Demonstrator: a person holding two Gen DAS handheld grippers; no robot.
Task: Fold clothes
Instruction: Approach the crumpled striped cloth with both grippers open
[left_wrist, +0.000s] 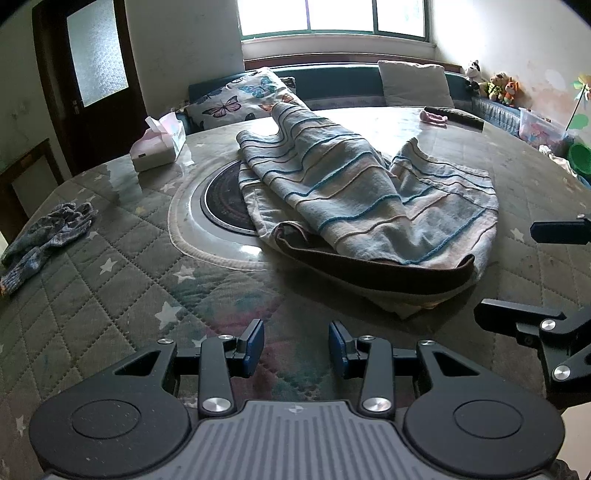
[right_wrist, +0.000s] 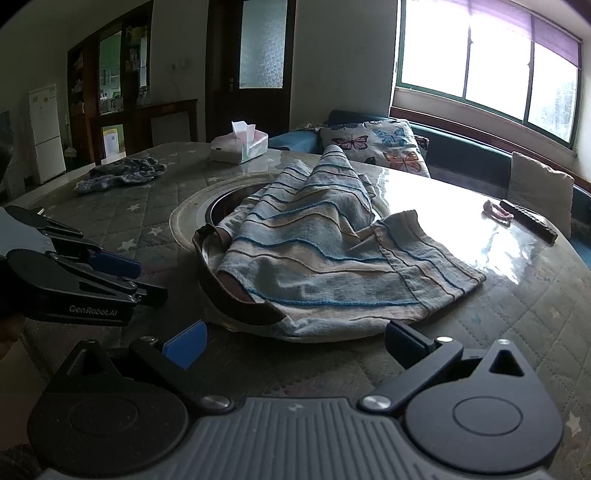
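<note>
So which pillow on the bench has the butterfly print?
The butterfly pillow lies behind the tissue box, on the door side. The other, plain pillow is unpatterned and sits farther along under the window.

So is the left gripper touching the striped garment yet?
Apart. The left wrist view shows bare quilted cover between the open left gripper and the striped garment.
</note>
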